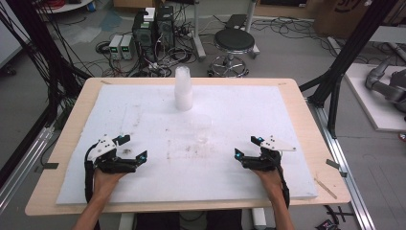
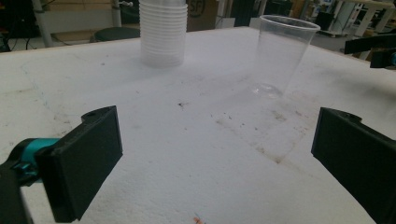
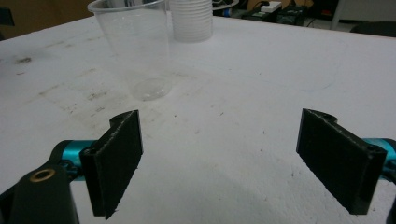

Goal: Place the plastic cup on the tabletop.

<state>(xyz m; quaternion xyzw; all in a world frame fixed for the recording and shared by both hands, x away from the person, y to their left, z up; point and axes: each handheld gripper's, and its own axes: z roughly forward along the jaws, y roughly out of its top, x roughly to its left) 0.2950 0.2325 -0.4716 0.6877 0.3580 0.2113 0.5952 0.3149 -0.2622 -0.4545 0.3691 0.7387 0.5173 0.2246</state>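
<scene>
Both of your hands sit low on the white foam board, near its front edge. Your left gripper is at about 8 o'clock from the board's middle and your right gripper is at about 4 o'clock. Both are spread wide with nothing between the jaws.

Look ahead between them: a single clear plastic cup stands upright, mouth up, near the board's centre. From your left gripper it lies toward 2 o'clock, from your right toward 10 or 11 o'clock. Its long axis runs straight up, so a side-on pinch across the wall looks like the natural approach. In the high view your right gripper seems slightly closer to it, though the margin is small and the cup is faint against the white.

Farther back, at 12 o'clock, the stack of plastic cups stands upright near the far edge, well apart from the single cup. In the left gripper view the stack sits left of the lone cup; in the right gripper view it sits just behind and to its right.

Open room is generous: bare foam all around the single cup, only scuffs and specks. The wooden table frames the board on every side.
</scene>
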